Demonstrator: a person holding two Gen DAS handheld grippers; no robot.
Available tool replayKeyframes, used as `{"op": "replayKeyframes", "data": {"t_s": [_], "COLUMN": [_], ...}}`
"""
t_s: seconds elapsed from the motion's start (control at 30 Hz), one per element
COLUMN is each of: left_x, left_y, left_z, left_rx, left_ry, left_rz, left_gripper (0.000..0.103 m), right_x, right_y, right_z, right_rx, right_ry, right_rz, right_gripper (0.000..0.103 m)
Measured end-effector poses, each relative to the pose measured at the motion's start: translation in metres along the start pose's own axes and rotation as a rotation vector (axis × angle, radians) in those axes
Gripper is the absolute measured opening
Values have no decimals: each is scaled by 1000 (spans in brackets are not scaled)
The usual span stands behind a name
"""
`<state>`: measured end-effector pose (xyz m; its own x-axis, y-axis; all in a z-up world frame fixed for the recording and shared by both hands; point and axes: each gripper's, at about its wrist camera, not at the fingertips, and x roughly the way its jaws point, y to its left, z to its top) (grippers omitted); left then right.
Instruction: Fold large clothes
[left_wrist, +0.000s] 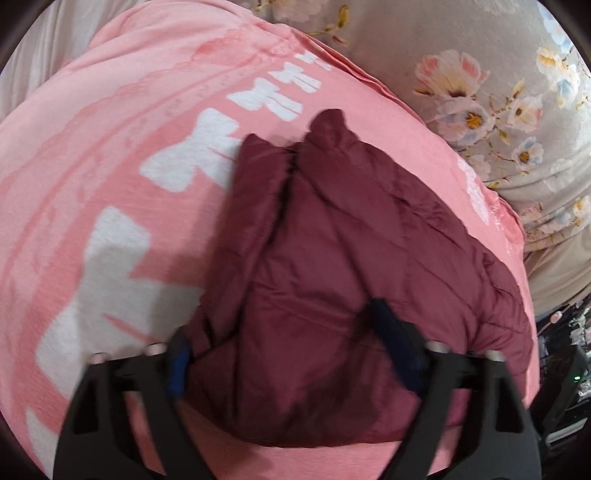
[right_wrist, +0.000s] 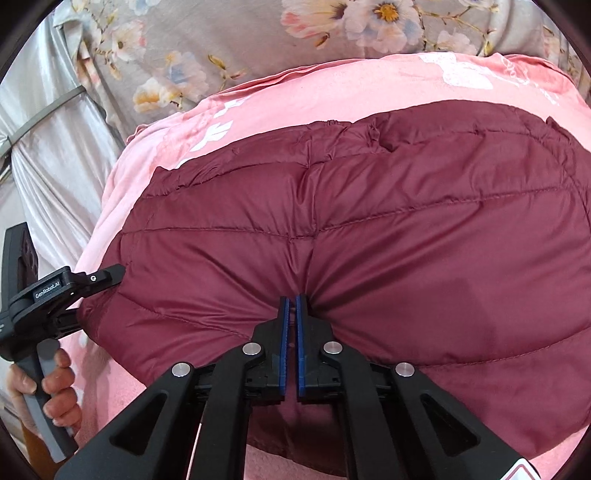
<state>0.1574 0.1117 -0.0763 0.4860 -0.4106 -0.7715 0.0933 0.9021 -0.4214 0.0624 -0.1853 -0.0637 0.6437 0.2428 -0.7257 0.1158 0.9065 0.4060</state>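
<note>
Maroon jacket (right_wrist: 369, 229): lies ahead of both tools.
Right tool (right_wrist: 291, 299): nearer, pinching its hem.
Left tool (left_wrist: 280, 354): wide, straddling an edge.

Left gripper (left_wrist: 284, 347): fingers wide apart, blue pads facing in, reaching forward and down. Seen from right wrist view too, at far left (right_wrist: 92, 291). Bare hand (right_wrist: 48, 384) wraps around its grey handle, fingers curled tight. Right gripper (right_wrist: 291, 306): fingers pressed nearly together, thin gap between blue pads, pinching fold of cloth, pointing forward.
</note>
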Motion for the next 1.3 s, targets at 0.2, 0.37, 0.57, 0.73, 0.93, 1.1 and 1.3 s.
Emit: {"op": "replayKeyframes", "data": {"t_s": [0.2,0.37,0.57,0.73,0.93,1.1,1.3], "left_x": [-31,-74,-105,-118,-100,-58,4], "left_y": [-41,-82,-139,-198,-272,-325,-357], "left_z": [8,14,6,-14,-43,-74,-110], "left_rx": [84,182,301,445,590,684,717], "left_ry": [-43,-122,-161,-168,-103,-20,95], "left_rz": [-26,-65,-125,-175,-256,-257,-226], "left_gripper": [19,15,15,15,14,13,12], "right_x": [-33,-64,-49,-41,-51,-113,-164], "right_y": [0,-6,-18,-33,-43,-78,-128], "right_z": [-1,-25,-40,-47,-54,-68,-91], "right_rx": [78,92,126,182,264,305,354], "right_ry": [-21,1,23,27,6,-92,-133], "right_rz": [50,85,102,159,211,148,-23], "right_gripper": [9,8,2,0,0,0,5]}}
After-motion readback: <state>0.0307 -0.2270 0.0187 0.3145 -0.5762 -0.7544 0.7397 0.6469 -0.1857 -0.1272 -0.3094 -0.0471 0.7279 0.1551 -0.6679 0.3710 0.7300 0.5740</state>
